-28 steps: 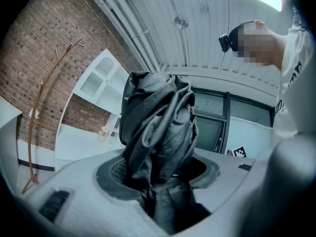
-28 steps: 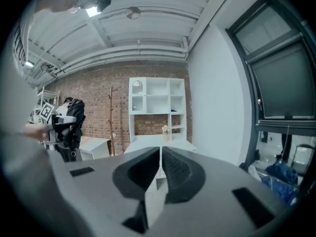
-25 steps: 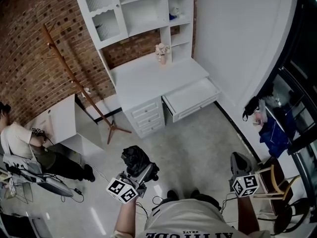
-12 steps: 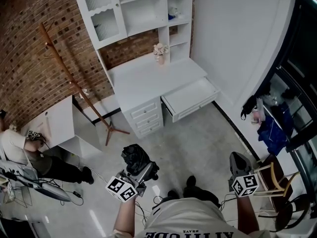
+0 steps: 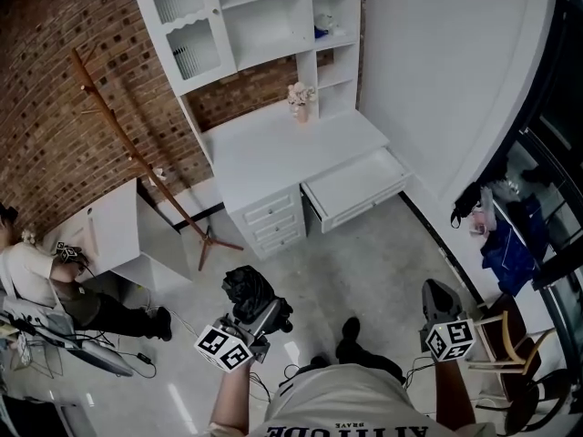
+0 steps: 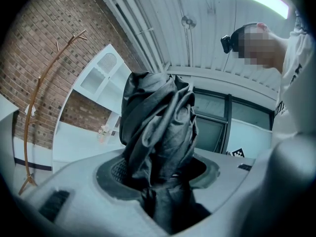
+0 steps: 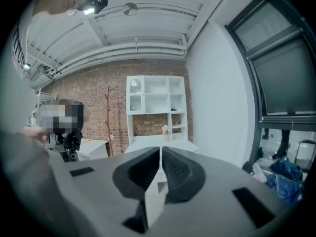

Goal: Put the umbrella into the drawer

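Observation:
A folded black umbrella [image 5: 246,289] sticks up out of my left gripper [image 5: 260,311], low in the head view. In the left gripper view the umbrella [image 6: 157,127] fills the space between the pads, and the left gripper [image 6: 158,176] is shut on its lower part. My right gripper [image 5: 440,299] is at the lower right, with its jaws closed together and nothing in them [image 7: 160,171]. The white desk [image 5: 290,147] stands across the room against the brick wall. Its wide drawer [image 5: 357,187] is pulled open and looks bare inside.
A white shelf unit [image 5: 244,18] rises over the desk, with a small flower vase [image 5: 301,101] on the desktop. A wooden coat stand [image 5: 137,157] leans to the left. A person [image 5: 44,280] crouches by a low white cabinet [image 5: 111,226]. A chair [image 5: 512,337] and blue bag [image 5: 506,246] sit at right.
The holder's foot has stepped forward and the room has shifted slightly in the view. Both grippers keep their places, the umbrella still held. The crouching person at left moved a little.

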The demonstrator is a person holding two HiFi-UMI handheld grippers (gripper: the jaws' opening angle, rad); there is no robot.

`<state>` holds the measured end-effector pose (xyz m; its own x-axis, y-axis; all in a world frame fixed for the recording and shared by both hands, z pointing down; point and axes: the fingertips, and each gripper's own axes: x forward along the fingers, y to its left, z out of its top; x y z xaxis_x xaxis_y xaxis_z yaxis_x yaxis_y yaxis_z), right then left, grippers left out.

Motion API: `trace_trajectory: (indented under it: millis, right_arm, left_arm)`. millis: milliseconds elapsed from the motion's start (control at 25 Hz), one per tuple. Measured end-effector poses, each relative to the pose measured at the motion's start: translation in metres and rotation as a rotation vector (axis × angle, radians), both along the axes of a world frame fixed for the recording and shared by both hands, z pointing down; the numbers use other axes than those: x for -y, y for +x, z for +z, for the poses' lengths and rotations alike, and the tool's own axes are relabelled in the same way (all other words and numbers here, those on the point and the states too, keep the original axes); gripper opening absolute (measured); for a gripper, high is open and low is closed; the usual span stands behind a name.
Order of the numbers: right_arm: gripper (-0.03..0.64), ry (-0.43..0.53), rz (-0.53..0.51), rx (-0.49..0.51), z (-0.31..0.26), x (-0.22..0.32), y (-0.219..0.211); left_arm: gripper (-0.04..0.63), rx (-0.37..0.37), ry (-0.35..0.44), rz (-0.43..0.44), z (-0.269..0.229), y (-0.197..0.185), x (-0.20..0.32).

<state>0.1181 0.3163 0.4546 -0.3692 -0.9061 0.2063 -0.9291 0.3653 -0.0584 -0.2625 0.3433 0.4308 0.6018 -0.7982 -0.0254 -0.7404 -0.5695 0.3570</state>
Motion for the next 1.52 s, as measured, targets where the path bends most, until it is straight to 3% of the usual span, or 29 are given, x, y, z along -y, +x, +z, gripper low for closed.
trace_trajectory:
  millis: [920,1520]
  right_arm:
    - [0.034,-0.077,-0.129,0.031,0.029,0.195,0.041]
    - [0.034,-0.128,-0.165,0.038,0.044,0.247,0.052]
  left_arm:
    - [0.252,0.027,-0.052,-0.098,0.008,0.057,0.154]
    - [0.252,0.034,-0.074,-0.075,0.003,0.089,0.218]
